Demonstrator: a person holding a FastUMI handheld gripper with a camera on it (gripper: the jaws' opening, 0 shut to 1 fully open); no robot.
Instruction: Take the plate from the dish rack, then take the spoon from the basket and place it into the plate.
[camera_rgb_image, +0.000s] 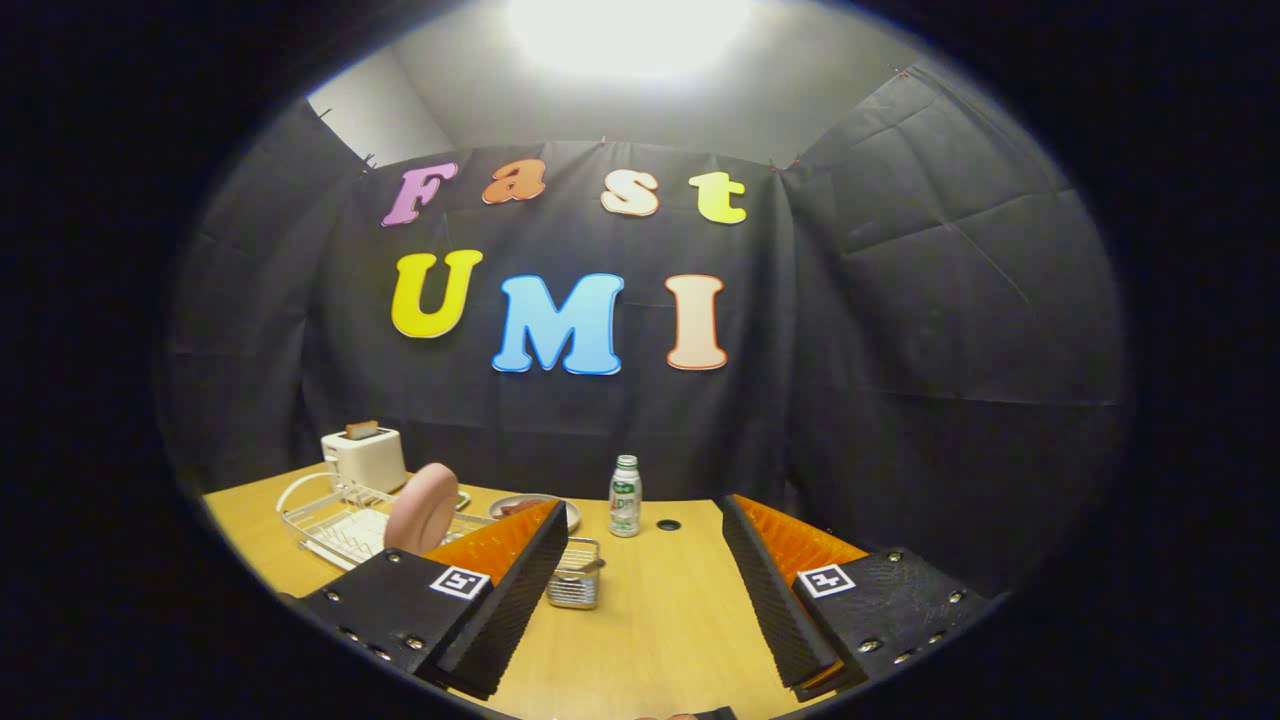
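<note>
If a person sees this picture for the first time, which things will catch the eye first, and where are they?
The open gripper comes first, its two fingers spread wide over the bare wooden table with nothing between them. Next is the pink plate, standing on edge in the white wire dish rack beyond the left finger. A small metal basket sits just beside that finger, and a bottle stands farther back near the wall.
</note>
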